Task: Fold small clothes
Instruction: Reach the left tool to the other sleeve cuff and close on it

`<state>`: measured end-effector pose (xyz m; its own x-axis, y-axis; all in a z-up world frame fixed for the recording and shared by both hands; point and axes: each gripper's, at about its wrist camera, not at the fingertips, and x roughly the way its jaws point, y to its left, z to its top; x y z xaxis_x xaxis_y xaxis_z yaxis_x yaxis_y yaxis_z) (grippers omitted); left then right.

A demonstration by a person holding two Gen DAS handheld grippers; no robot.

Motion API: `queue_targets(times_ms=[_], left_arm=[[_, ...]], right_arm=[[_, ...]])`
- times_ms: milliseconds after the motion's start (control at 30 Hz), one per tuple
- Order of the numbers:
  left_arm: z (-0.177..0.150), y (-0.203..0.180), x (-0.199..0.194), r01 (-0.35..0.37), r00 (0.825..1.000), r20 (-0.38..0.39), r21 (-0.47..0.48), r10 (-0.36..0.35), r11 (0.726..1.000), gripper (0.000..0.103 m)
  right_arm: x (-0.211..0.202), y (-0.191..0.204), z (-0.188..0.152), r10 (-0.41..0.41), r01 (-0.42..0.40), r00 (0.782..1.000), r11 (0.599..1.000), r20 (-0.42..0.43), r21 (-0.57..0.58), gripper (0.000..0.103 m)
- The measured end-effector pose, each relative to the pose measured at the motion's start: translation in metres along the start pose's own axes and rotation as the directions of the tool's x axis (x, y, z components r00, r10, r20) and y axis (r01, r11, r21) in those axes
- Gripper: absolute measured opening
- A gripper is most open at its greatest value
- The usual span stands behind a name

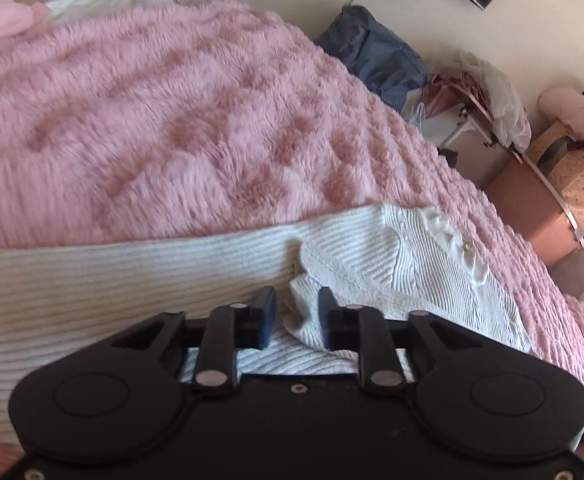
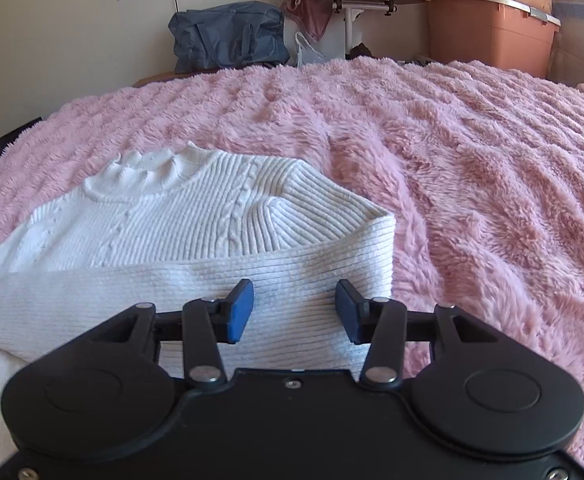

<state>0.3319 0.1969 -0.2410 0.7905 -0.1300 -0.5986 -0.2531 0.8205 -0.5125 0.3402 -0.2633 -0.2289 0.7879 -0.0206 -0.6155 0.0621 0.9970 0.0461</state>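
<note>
Sweater (image 2: 180, 232) on blanket (image 2: 471, 168) — bag (image 2: 228, 36), bin (image 2: 487, 36) behind.

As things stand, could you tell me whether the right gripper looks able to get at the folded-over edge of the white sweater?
Probably yes. The right gripper hangs with its jaws apart directly over the white sweater's folded band, and nothing lies between the pads and the knit. Only the pink blanket surrounds it.

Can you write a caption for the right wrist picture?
Right gripper open over a folded white knit sweater on a fluffy pink blanket.
</note>
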Motion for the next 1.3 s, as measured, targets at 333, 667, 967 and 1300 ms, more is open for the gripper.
queue_targets(times_ms=[333, 667, 967, 1300], left_arm=[[0.009, -0.051, 0.007, 0.07, 0.997, 0.015, 0.15, -0.073, 0.986, 0.041], [-0.011, -0.039, 0.048, 0.04, 0.998, -0.059, 0.102, -0.034, 0.994, 0.043], [-0.019, -0.003, -0.096, 0.001, 0.995, 0.097, -0.047, 0.004, 0.999, 0.052], [-0.081, 0.111, -0.242, -0.29, 0.889, 0.19, -0.472, 0.417, 0.833, 0.057]], right_arm=[[-0.017, 0.01, 0.001, 0.003, -0.002, 0.998, 1.0, 0.057, -0.025, 0.052], [-0.003, 0.002, -0.003, -0.007, 0.007, 1.0, 0.999, -0.013, -0.035, 0.054], [-0.055, 0.057, 0.021, 0.132, -0.127, 0.989, 0.989, 0.064, -0.069, 0.059], [-0.076, 0.196, -0.002, 0.36, -0.357, 0.933, 0.91, -0.028, -0.211, 0.059]])
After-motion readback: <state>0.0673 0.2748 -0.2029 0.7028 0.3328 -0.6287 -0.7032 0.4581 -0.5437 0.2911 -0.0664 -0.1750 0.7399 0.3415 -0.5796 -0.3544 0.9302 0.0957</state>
